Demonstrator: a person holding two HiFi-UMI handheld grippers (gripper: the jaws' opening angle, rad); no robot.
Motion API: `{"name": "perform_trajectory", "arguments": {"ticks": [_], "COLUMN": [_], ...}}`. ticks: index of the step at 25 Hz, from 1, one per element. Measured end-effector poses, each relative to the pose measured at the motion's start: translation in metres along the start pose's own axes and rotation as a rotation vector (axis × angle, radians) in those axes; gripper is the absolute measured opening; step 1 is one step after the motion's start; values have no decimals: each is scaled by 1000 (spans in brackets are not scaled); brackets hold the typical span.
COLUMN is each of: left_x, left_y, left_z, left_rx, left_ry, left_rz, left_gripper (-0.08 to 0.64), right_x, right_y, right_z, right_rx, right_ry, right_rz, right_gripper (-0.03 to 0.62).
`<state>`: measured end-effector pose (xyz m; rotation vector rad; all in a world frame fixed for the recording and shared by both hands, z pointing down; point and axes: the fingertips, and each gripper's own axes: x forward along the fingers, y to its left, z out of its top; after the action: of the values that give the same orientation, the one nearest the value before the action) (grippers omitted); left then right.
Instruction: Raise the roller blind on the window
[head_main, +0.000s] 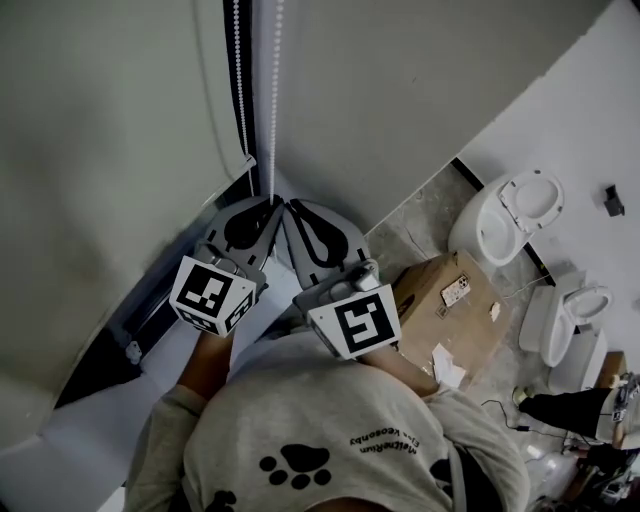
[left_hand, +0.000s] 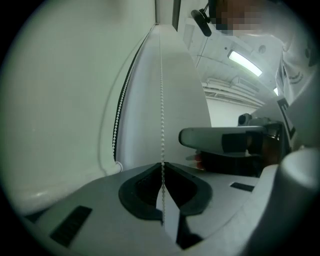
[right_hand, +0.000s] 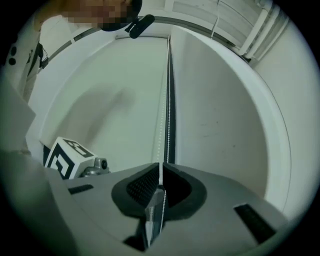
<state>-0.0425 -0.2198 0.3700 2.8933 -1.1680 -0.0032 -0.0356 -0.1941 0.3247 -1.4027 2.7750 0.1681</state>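
Observation:
The pale roller blind (head_main: 110, 150) hangs down over the window at the left. Its white bead chain (head_main: 274, 100) drops in two strands beside a dark strip of frame. Both grippers meet at the chain's lower end, side by side. My left gripper (head_main: 266, 203) is shut on the bead chain (left_hand: 162, 125), which runs down between its closed jaws. My right gripper (head_main: 288, 205) is also shut on a strand of the bead chain (right_hand: 169, 110), which passes between its pressed pads. In the left gripper view the right gripper (left_hand: 225, 140) lies close by.
A cardboard box (head_main: 450, 295) lies on the floor at the right, with two white toilets (head_main: 505, 215) (head_main: 570, 315) beyond it. The pale wall (head_main: 400, 80) stands right of the chain. The window sill (head_main: 150, 320) runs below the left gripper. The person's torso fills the bottom.

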Motion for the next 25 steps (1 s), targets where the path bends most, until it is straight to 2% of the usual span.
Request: {"name": "perform_trajectory", "arguments": {"ticks": [2,3,4,7,11,15,19,25], "left_x": [-6,-8,-10,-13,-16,-19,-20,-23], "left_y": [-6,-9,-12,-19,-21,-24,-26,-27], "left_z": [-2,-2,-1,0,-1,-4,-4,-4], "left_rx": [-4,4,15,41,21,7,1,-16], "left_ry": [-9,-10,-9,-6,-17,-27,-35,-53], "left_rz": [3,5,7,12,10,7,7,16], "left_gripper": [21,21,21,21,21,21,21,20], "right_x": [4,6,8,12,21,27,26,20], "right_y": [5,8,11,12,14,19,20,15], "right_z": [10,15,21,38,60,80,83,79], "right_rx": [-5,-1,6,4,-21,-60,-60,-32], "right_ry": [4,4,4,-1,-13,-52,-51,-50], "right_rz": [39,59,79,115,154,163,155,150], "right_gripper": [33,88,109,109,104,53,26,21]}}
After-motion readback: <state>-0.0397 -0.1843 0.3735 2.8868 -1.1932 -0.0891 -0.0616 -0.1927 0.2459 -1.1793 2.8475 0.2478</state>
